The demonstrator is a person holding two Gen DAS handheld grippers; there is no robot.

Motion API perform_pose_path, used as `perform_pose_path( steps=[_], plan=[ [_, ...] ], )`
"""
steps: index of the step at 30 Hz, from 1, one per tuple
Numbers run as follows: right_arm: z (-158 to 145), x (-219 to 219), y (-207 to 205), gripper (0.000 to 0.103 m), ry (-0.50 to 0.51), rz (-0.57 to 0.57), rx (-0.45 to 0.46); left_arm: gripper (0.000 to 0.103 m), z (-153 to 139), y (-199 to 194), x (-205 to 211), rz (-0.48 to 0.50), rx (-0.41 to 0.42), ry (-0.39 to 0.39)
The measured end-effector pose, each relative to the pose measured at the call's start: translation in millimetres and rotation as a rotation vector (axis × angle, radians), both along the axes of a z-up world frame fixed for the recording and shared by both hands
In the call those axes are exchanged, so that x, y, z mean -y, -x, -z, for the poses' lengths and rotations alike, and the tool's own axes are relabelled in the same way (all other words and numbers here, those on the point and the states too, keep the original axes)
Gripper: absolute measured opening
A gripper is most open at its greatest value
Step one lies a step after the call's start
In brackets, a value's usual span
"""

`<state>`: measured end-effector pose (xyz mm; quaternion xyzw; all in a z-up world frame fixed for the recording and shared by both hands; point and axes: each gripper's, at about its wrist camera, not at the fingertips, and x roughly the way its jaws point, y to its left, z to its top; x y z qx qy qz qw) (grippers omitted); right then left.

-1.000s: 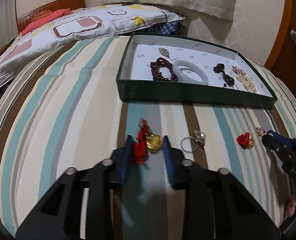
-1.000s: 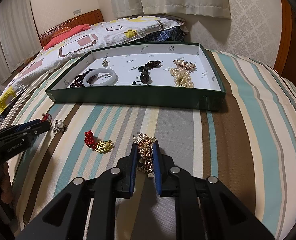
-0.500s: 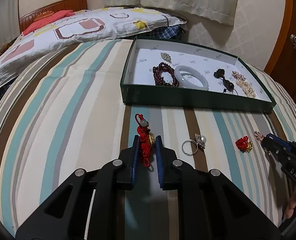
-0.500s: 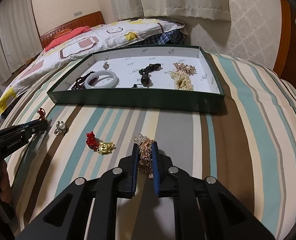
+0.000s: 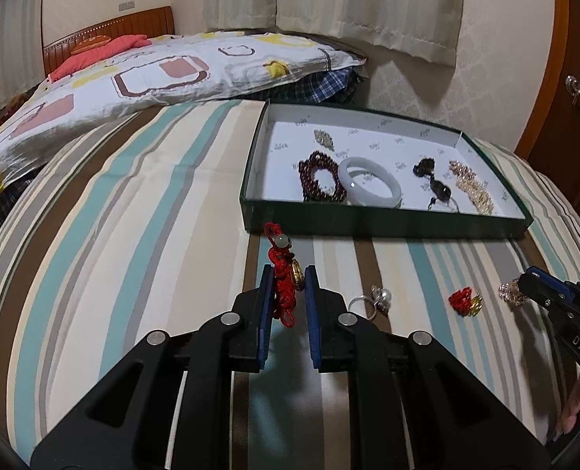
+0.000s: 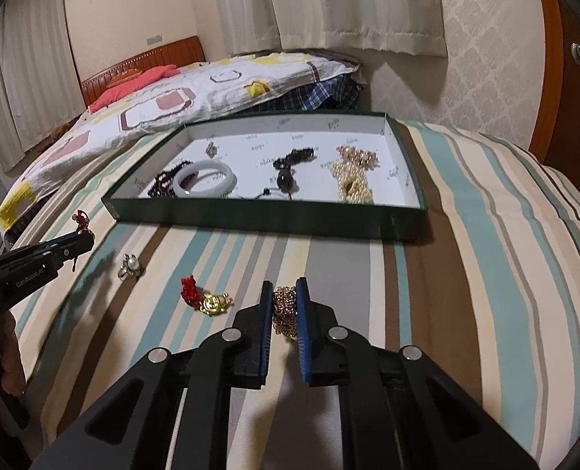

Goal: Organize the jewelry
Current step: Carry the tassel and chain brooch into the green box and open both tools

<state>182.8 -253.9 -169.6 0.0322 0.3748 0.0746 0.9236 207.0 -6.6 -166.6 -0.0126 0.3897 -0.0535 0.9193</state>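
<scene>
My left gripper [image 5: 288, 274] is shut on a red cord charm [image 5: 281, 274] with a gold pendant and holds it above the striped bedspread. My right gripper [image 6: 284, 293] is shut on a gold chain bracelet [image 6: 284, 309], also lifted. The right gripper [image 5: 541, 286] shows at the right of the left wrist view, and the left gripper [image 6: 80, 241] shows at the left of the right wrist view. A green tray [image 5: 368, 221] [image 6: 251, 219] ahead holds a white bangle [image 5: 368, 182], dark red beads [image 5: 317, 174], a black pendant [image 5: 431, 180] and pearls [image 5: 470, 188].
A pearl ring [image 5: 376, 297] [image 6: 130, 266] and a small red and gold charm [image 5: 464, 301] [image 6: 203, 299] lie on the bedspread between the grippers. A patterned pillow [image 5: 153, 74] lies behind at the left. A wooden cabinet [image 5: 576, 90] stands at the right.
My left gripper has shut on the red cord charm and lifted it. My right gripper has risen with the gold chain bracelet held in it.
</scene>
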Motion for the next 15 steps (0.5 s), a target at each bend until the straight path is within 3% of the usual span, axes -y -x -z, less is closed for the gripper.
perform_pose_path(
  steps=[15],
  plan=[
    [-63.9, 4.8, -18.4, 0.012, -0.033, 0.003, 0.162, 0.015, -57.2, -10.6, 27.3, 0.055, 0.129, 0.045]
  ],
)
